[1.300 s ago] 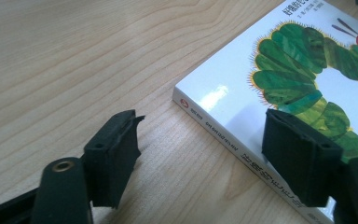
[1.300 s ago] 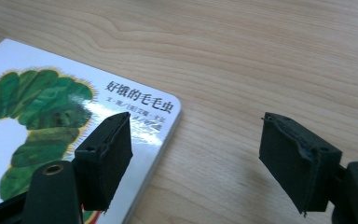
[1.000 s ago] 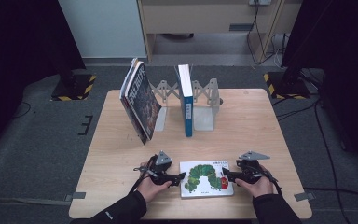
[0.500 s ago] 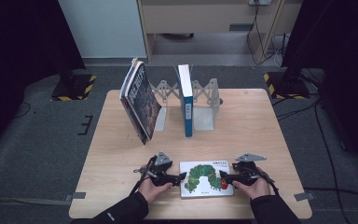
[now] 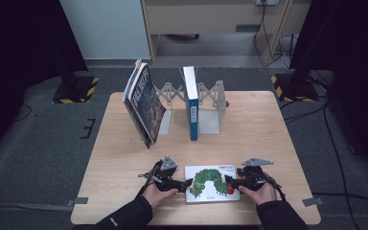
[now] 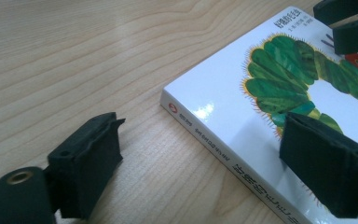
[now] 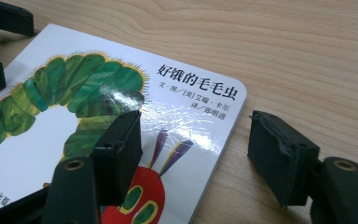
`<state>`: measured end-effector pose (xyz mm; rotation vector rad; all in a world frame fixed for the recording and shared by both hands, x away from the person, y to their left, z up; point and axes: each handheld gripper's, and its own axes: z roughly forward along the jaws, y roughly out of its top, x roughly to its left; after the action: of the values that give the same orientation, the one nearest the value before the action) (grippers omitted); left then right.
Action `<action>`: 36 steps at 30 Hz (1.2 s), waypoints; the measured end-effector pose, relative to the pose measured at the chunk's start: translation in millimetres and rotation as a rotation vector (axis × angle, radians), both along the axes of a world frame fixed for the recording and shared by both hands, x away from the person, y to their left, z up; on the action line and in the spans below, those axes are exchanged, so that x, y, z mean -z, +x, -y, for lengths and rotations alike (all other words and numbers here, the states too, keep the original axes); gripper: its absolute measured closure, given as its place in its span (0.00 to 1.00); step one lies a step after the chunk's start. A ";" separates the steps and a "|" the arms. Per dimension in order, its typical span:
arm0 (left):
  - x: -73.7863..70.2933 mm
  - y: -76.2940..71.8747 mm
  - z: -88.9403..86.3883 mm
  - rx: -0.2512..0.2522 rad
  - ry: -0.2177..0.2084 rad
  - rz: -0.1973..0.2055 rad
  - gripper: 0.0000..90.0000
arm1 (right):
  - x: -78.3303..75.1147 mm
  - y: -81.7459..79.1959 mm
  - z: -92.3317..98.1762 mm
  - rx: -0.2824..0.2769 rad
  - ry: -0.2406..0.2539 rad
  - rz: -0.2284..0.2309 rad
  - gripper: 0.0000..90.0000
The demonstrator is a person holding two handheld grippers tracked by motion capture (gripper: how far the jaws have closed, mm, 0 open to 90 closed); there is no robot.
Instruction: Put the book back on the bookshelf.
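Note:
A white board book (image 5: 211, 183) with a green caterpillar on its cover (image 6: 279, 79) lies flat near the table's front edge. My left gripper (image 5: 188, 184) is at its left end. The jaws have just been opening, and they stand open (image 6: 205, 140) across the spine edge, one over the bare wood and one above the cover. My right gripper (image 5: 228, 182) is at the right end. Its jaws have just been closing but remain open (image 7: 198, 135), one above the cover (image 7: 191, 93) and one over the wood beside the book's corner. No pad presses on the book.
The wooden table (image 5: 124, 158) carries a metal book rack (image 5: 211, 103) at the back. A blue book (image 5: 190, 103) stands upright in it, and dark books (image 5: 143, 105) lean at its left. A person's hands and dark sleeves come in from the bottom edge.

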<state>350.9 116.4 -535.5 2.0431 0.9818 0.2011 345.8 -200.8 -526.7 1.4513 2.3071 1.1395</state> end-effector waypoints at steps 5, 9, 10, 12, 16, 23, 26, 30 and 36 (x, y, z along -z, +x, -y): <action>-6.8 -2.2 0.8 0.006 0.023 -0.030 0.22 | -0.7 0.6 -0.7 -0.020 0.017 -0.016 0.44; -16.1 -5.9 2.1 0.011 0.026 -0.028 0.32 | -1.0 0.8 -0.1 -0.013 0.026 -0.027 0.45; -17.4 -6.7 2.6 0.010 0.014 -0.054 0.33 | -1.1 0.8 0.1 -0.012 0.027 -0.025 0.46; -17.9 -8.4 3.9 0.021 0.014 -0.078 0.38 | -1.4 0.7 0.8 -0.006 0.030 -0.028 0.47; -14.9 -13.4 9.6 0.050 0.038 -0.090 0.40 | -0.7 1.3 4.1 0.009 0.059 -0.048 0.47; -12.5 -19.4 16.8 0.065 0.033 -0.085 0.35 | -3.7 1.3 4.9 0.012 0.084 -0.054 0.48; -12.3 -19.6 17.4 0.075 0.033 -0.084 0.32 | -5.8 1.3 5.9 0.017 0.102 -0.053 0.47; -12.8 -19.3 17.5 0.083 0.033 -0.085 0.30 | -10.1 1.1 7.2 0.010 0.107 -0.032 0.47; -16.2 -20.5 17.7 0.109 0.035 -0.073 0.28 | -19.4 0.0 9.4 0.027 0.209 0.016 0.47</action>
<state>330.4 98.7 -519.3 2.1425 0.9135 0.0872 345.8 -210.2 -507.3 1.5309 2.2054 1.4152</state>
